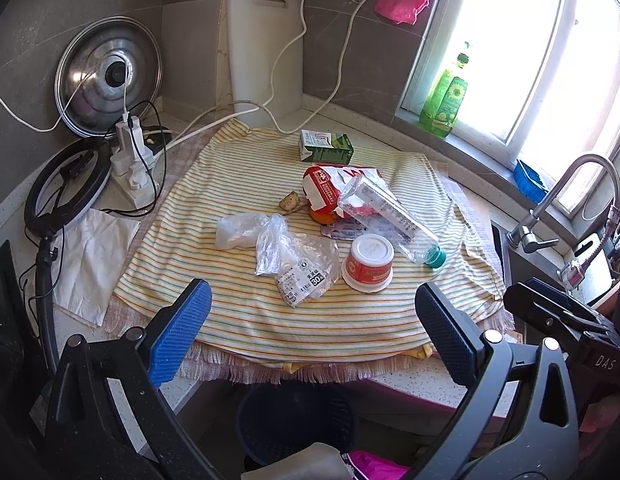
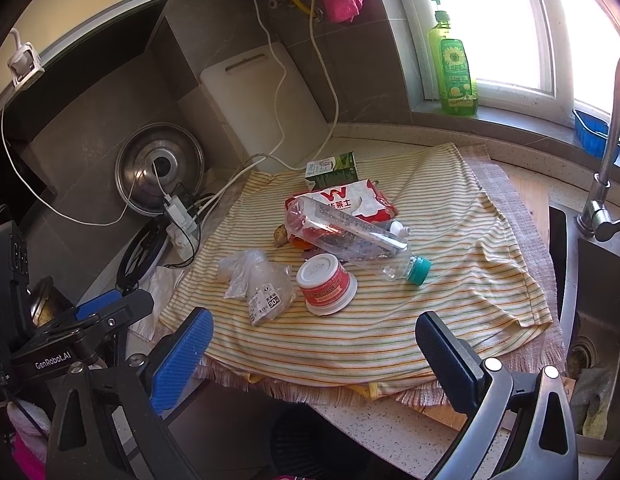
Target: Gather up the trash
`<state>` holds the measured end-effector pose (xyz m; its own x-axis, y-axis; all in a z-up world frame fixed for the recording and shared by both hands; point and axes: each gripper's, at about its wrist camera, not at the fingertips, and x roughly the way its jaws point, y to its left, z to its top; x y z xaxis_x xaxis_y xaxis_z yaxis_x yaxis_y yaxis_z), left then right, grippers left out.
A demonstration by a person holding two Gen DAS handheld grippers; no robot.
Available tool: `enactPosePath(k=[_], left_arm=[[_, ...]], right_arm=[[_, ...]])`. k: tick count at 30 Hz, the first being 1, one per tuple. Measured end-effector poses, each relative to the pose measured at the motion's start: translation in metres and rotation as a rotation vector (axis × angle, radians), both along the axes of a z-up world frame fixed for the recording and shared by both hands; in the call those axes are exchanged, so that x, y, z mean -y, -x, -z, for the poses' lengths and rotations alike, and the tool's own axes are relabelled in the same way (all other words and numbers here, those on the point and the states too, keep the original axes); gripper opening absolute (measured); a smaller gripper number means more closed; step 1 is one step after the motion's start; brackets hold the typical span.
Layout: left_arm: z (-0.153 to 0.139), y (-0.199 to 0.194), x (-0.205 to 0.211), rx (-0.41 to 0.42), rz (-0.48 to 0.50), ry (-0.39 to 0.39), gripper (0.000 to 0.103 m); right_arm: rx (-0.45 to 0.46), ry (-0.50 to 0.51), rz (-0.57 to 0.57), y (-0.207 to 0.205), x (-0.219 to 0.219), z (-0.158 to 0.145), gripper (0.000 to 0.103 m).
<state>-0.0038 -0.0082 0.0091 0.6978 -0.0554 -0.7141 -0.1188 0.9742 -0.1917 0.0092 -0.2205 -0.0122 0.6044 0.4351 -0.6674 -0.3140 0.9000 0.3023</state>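
Observation:
Trash lies on a striped cloth (image 1: 350,320) (image 2: 450,312): a crumpled clear plastic bag (image 1: 286,256) (image 2: 258,284), an upturned red-and-white cup (image 1: 368,264) (image 2: 326,284), a clear bottle with a teal cap (image 1: 394,216) (image 2: 358,240), a red-and-white wrapper (image 1: 330,184) (image 2: 350,198), a green carton (image 1: 326,146) (image 2: 332,170), and a small brown scrap (image 1: 289,203) (image 2: 280,235). My left gripper (image 1: 310,328) is open and empty, in front of the bag and cup. My right gripper (image 2: 314,346) is open and empty, near the cloth's front edge. A dark bin (image 1: 296,424) stands below the counter.
A cutting board (image 1: 264,52) and pot lid (image 1: 108,76) lean on the back wall. A power strip with cables (image 1: 134,160) and a ring light (image 1: 66,184) sit left. A tap (image 1: 558,200) and sink (image 2: 598,280) are right. A green soap bottle (image 2: 454,68) stands on the sill.

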Motion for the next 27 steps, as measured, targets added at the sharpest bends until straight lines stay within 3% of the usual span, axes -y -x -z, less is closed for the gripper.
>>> enactPosePath(k=[27], left_arm=[[0.0029, 0.0034, 0.0058, -0.006, 0.000, 0.007, 0.103]], right_arm=[[-0.019, -0.024, -0.003, 0.0004, 0.0078, 0.0046, 0.100]])
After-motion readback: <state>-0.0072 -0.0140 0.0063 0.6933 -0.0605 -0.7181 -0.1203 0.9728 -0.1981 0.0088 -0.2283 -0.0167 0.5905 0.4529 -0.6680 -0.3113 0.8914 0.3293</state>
